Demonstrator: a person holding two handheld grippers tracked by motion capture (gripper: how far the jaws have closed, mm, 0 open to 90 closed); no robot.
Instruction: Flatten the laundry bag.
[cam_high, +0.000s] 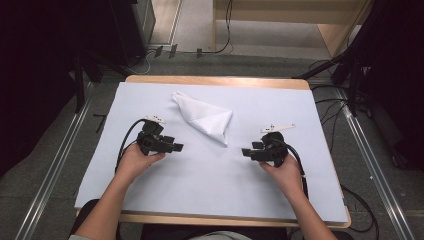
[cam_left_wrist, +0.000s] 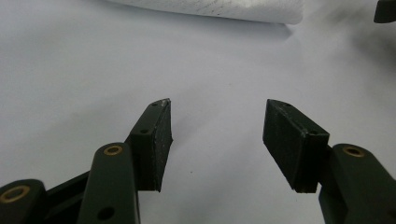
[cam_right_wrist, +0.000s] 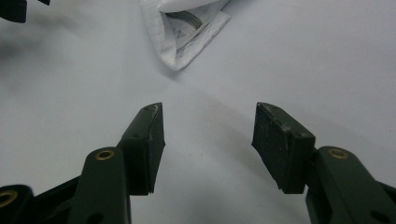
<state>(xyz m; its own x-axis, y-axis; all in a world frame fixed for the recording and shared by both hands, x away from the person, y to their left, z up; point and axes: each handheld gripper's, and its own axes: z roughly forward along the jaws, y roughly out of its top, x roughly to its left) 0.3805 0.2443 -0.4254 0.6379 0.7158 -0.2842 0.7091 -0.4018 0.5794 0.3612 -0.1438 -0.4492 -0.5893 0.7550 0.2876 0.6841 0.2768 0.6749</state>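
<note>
**Operator:** Both forearms sit nearest me in the high view, and ahead of them I've got the left gripper (cam_high: 178, 147) and right gripper (cam_high: 246, 151) low over the sheet (cam_high: 100, 170), tips turned in toward each other. Jaws on both stand apart with nothing between them; each gripper view gives me only bare sheet between the pads.

**Second:** Where's the cloth?

**Operator:** Cloth (cam_high: 205, 117) lies folded, roughly a triangle, on the far middle of the sheet, beyond the grippers and about midway between them. Neither one touches it. In the left gripper view its long folded edge (cam_left_wrist: 219, 8) runs across the top; in the right gripper view a corner (cam_right_wrist: 175, 60) points toward me with the layers gaping a little.

**Second:** How do you expect it to handle?

**Operator:** Light and limp, I'd say. It won't hold its shape, so a single pinch would let the rest droop and the fold fall open. Not fragile, and I doubt it's slippery against the pads, though the top layer could slide off the lower ones.

**Second:** So where would you grab?

**Operator:** At a corner or along an edge, biting through every layer, one gripper at each end. That near corner looks the easiest to get a jaw under, since its layers already stand slightly off the sheet.
</note>
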